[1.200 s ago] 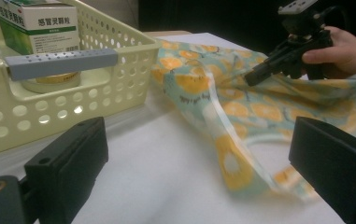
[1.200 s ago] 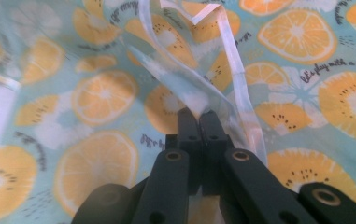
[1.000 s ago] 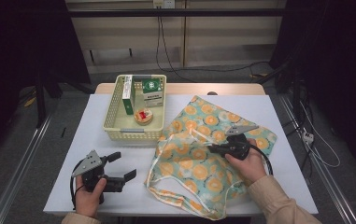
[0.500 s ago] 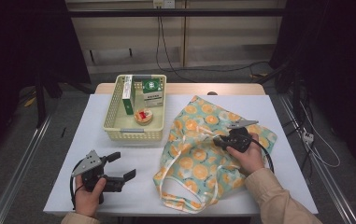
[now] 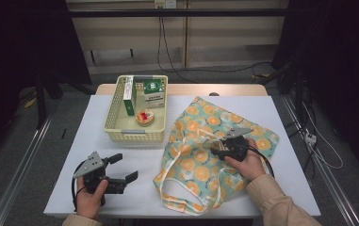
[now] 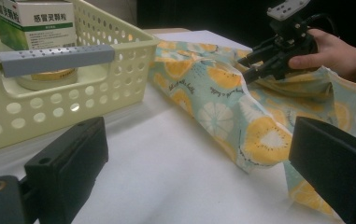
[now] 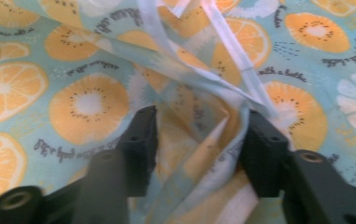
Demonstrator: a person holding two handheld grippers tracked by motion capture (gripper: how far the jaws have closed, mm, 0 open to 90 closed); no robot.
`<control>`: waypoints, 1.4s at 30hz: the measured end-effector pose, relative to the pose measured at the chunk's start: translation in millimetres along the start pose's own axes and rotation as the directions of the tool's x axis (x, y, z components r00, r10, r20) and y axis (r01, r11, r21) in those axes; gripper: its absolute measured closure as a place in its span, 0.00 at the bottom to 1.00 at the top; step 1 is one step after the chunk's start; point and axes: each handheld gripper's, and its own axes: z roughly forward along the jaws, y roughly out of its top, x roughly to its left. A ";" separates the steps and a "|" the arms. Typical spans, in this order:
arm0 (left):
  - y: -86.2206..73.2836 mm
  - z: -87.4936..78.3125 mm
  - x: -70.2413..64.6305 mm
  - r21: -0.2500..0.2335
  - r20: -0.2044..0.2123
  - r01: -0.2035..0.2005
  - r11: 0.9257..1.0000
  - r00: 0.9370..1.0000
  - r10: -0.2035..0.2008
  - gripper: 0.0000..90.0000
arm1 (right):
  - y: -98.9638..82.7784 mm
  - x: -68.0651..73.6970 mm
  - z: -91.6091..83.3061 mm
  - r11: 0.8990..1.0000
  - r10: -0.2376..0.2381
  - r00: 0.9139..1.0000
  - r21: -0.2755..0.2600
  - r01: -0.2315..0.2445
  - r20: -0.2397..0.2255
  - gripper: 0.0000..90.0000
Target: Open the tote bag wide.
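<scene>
A tote bag printed with orange slices on pale teal lies crumpled on the right half of the white table. My right gripper sits on its middle. In the right gripper view a raised fold of the bag is bunched between the two jaws of that gripper and touches both. The bag's white handles run just beyond the jaws. My left gripper rests at the front left, open and holding nothing. From the left gripper, the bag and the right gripper are seen across the table.
A pale yellow perforated basket stands at the back left, holding a green and white box, a tall narrow box and a small round container. One white handle loop lies near the table's front edge.
My right gripper pulled the bag's left part toward the right and bunched it, then shifted slightly left. The left gripper stayed put.
</scene>
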 end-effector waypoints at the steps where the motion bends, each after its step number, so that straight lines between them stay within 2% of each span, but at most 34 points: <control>1: 0.0 0.0 -0.1 -0.001 -0.001 0.000 1.000 1.000 0.000 0.05 | -0.1 -1.0 -0.5 1.000 0.007 1.000 0.000 -0.007 0.002 0.70; 3: 0.2 -0.1 -0.1 -0.001 -0.003 0.000 1.000 1.000 0.000 0.05 | 0.3 -2.3 -0.8 1.000 0.006 1.000 0.002 -0.006 0.014 0.79; 8: 1.1 -0.9 -1.0 -0.006 -0.002 -0.003 1.000 1.000 0.003 0.05 | 1.2 -0.3 -0.3 1.000 -0.014 1.000 0.005 0.014 0.015 0.91; 10: 1.3 -0.7 -1.4 -0.005 0.001 -0.003 1.000 1.000 0.003 0.05 | 1.8 0.9 -0.1 1.000 -0.026 1.000 0.009 0.025 0.012 0.94; 14: 2.3 -1.3 -1.9 -0.007 -0.001 -0.008 1.000 1.000 0.008 0.05 | 1.7 -0.9 0.2 1.000 -0.009 1.000 0.005 0.009 0.009 0.98; 19: 2.2 -1.7 -0.9 -0.009 -0.006 0.000 1.000 1.000 0.000 0.05 | 4.9 -3.6 -1.4 0.999 0.046 0.999 0.028 -0.045 -0.006 1.00; 21: 2.3 -1.5 -0.1 -0.007 -0.005 -0.004 1.000 1.000 0.004 0.05 | 8.6 -4.7 -3.4 0.998 0.051 0.999 0.032 -0.051 -0.013 1.00; 26: 2.8 -0.1 -0.9 -0.009 -0.005 0.001 1.000 1.000 -0.001 0.05 | 25.4 -11.7 -18.0 0.996 0.089 0.995 -0.021 -0.089 -0.037 1.00; 29: 3.1 0.6 -1.4 -0.006 -0.001 -0.002 1.000 1.000 0.002 0.05 | 37.4 -14.5 -28.2 0.996 0.075 0.997 -0.043 -0.075 -0.021 1.00; 35: 4.6 2.6 -2.3 -0.003 0.002 -0.004 1.000 1.000 0.004 0.05 | 58.1 -20.1 -41.4 0.993 0.086 0.996 -0.084 -0.086 -0.007 1.00; 41: 6.8 2.9 -2.3 -0.006 0.002 -0.008 1.000 1.000 0.008 0.05 | 74.0 -22.2 -49.6 0.994 0.071 0.997 -0.089 -0.070 0.011 0.99; 42: 6.8 3.0 -2.2 -0.005 0.001 -0.007 1.000 1.000 0.007 0.05 | 75.4 -21.9 -50.5 0.993 0.073 0.997 -0.092 -0.073 0.001 0.99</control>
